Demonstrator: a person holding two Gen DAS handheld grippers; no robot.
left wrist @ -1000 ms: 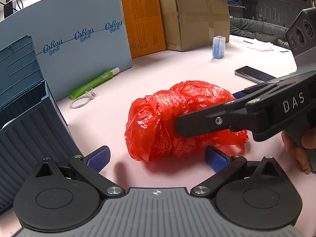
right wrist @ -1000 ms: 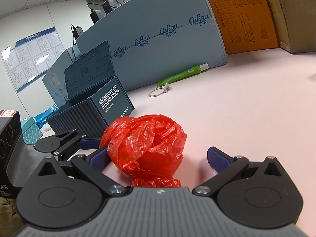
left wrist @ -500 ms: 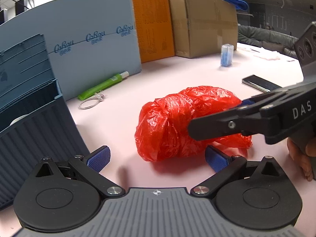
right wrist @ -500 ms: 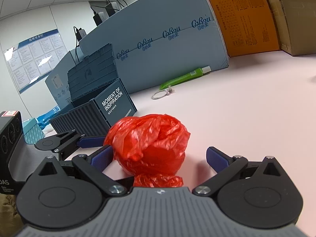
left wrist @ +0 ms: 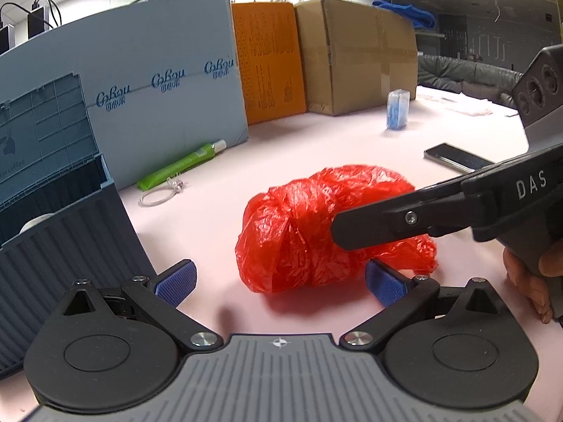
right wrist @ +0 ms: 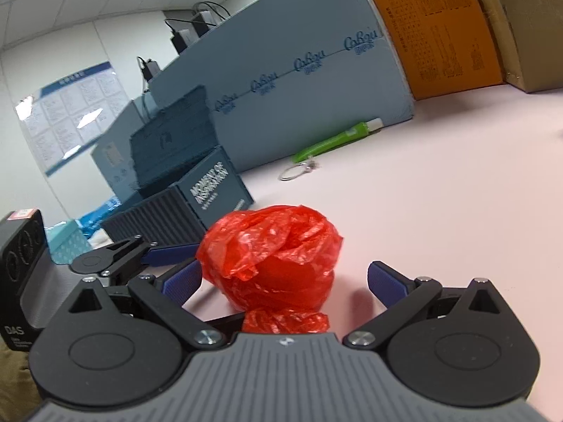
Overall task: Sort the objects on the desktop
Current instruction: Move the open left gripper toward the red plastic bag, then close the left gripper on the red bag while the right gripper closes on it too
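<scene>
Two claws, both spread wide, both at the same red plastic bag [left wrist: 327,225], which lies crumpled near the middle of the pink table [left wrist: 316,147].

Big items, along the far edge of the table: a pale blue panel [left wrist: 151,81] with printed logos, an orange board [left wrist: 269,59] beside it, then a brown cardboard box [left wrist: 355,52]. At the left edge sits a dark grey ribbed storage box [left wrist: 59,242] with its lid up; from my right wrist view its end wall reads "MOMENT OF INSPIRATION" [right wrist: 211,186].

The bag: my left gripper [left wrist: 279,281] has its blue pads apart, and the near end of the bag sits between them; the right pad [left wrist: 383,283] is just beside the plastic, and contact I cannot confirm. My right gripper [right wrist: 284,279] comes in from the right edge; its jaws are apart too and the bag bulges up between them, the left pad [right wrist: 183,277] close against it. One black finger of the right gripper crosses in front of the bag in the left wrist view.

Small items: a green tube [left wrist: 181,165] lies at the foot of the blue panel, with a thin wire ring [left wrist: 158,195] just beside it. A phone [left wrist: 454,156] lies toward the right edge, and a small blue container [left wrist: 397,109] stands near the cardboard box.
</scene>
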